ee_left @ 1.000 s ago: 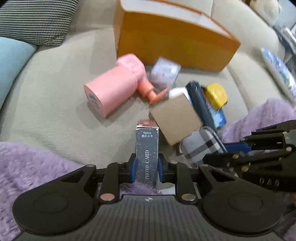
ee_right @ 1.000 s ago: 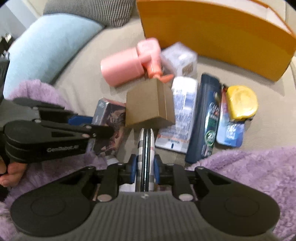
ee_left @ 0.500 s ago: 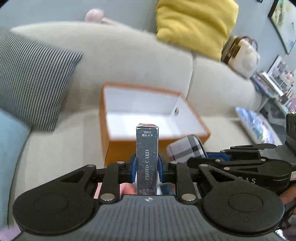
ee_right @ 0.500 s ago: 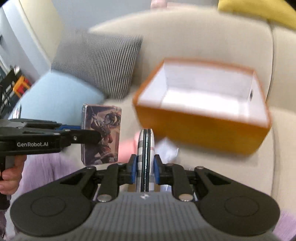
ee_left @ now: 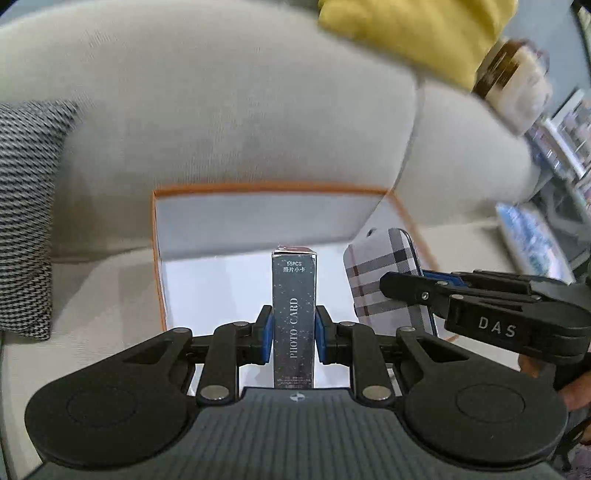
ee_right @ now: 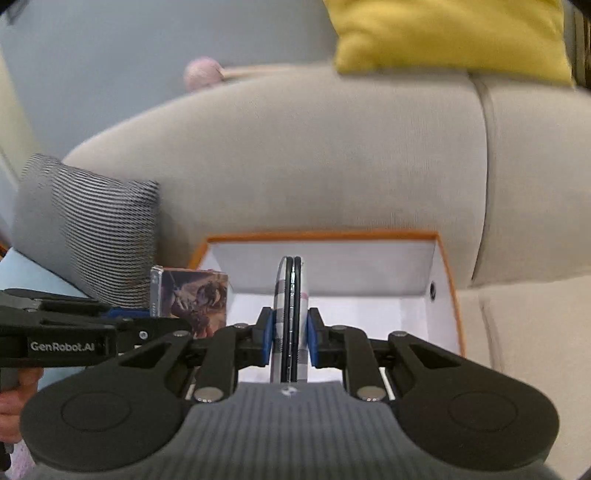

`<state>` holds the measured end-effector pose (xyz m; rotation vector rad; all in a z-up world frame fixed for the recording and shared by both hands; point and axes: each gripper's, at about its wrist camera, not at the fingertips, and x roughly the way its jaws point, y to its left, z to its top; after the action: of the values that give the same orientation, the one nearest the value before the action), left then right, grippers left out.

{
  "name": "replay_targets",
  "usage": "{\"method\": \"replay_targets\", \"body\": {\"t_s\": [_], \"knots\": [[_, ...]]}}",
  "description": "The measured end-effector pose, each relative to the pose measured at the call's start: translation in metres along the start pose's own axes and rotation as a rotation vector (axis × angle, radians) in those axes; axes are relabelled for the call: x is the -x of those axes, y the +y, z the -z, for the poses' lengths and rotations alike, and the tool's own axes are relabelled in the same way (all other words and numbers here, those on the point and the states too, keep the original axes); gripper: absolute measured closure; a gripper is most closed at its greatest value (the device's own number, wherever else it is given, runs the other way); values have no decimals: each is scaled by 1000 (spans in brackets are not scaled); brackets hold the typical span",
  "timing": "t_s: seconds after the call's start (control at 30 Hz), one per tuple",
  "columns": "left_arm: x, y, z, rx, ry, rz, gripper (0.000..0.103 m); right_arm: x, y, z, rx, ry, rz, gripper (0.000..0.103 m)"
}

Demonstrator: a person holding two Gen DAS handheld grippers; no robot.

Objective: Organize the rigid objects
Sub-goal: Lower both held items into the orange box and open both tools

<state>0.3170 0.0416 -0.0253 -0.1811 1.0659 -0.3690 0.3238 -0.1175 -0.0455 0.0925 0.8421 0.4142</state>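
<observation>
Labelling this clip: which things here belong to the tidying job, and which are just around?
Job: photo card box, plaid phone case, orange box, left gripper, right gripper.
Around: sofa, striped cushion, yellow cushion.

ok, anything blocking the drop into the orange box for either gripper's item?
Nothing visible. The orange box is open-topped with a bare white floor. The photo card box and the plaid phone case are both held in front of its opening.

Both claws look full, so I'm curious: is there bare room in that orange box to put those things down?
Yes. The orange box shows a bare white floor between its walls. It is crowded only above it, where the left claw holds the photo card box beside the plaid case.
</observation>
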Motion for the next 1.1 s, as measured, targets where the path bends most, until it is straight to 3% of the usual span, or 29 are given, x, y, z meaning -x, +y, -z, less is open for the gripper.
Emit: {"method": "replay_targets", "body": {"t_s": [0.2,0.33,0.53,0.67,0.8,0.93,1.1], "knots": [[-48,0,-14,-55,130,-43,78,-40,-10,5,-37,74,9,84],[-76,4,-24,-61,176,-110,78,-55,-17,6,-49,103,7,84],[-107,17,-36,-45,224,-150,78,-64,-25,7,-52,129,-13,84],[-120,16,-41,-43,220,-183,78,-66,-29,7,-61,136,-29,84],[-123,7,-36,-156,201,-287,67,-69,-32,7,-69,150,-28,84],[-115,0,-36,-238,170,-340,67,-73,-32,6,-85,171,-24,84],[-84,-9,-35,-283,70,-359,67,-81,-26,4,-89,189,-32,84]]}}
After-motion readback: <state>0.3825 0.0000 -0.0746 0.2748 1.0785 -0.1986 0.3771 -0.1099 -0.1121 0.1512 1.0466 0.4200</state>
